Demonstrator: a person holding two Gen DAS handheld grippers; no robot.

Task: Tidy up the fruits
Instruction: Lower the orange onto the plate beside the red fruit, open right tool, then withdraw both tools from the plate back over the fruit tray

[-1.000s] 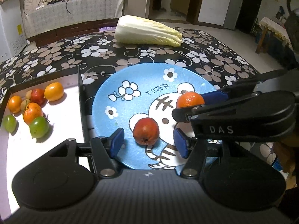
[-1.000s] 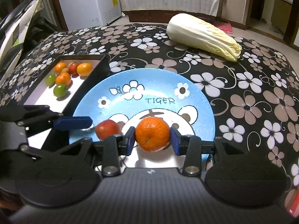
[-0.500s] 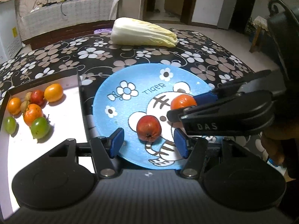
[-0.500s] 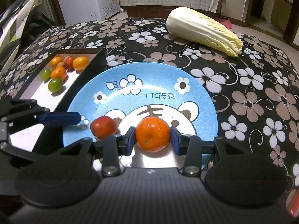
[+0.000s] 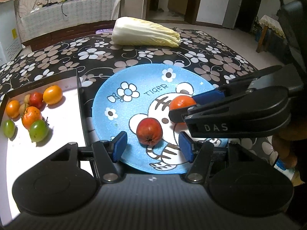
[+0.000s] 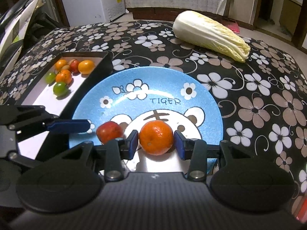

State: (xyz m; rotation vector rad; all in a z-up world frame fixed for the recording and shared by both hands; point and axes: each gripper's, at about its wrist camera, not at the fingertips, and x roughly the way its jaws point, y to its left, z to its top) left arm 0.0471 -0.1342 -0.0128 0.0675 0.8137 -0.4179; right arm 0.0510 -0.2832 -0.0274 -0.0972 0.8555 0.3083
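Floral tablecloth (image 5: 92, 53) unchanged; on plate (image 6: 207, 99), right gripper (image 6: 156, 141) stays clamped on orange (image 6: 156, 137), left gripper (image 5: 152, 145) stays apart around red fruit (image 5: 149, 131), both placed.

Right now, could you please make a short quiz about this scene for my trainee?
1. True or false: the right tongs hold the orange over the blue plate.
2. How many fruits are in the tray? A) three B) seven C) twelve
3. Fill in: the red fruit lies on the plate, ahead of the open left ____.

Key: 1 true; 2 B; 3 tongs.
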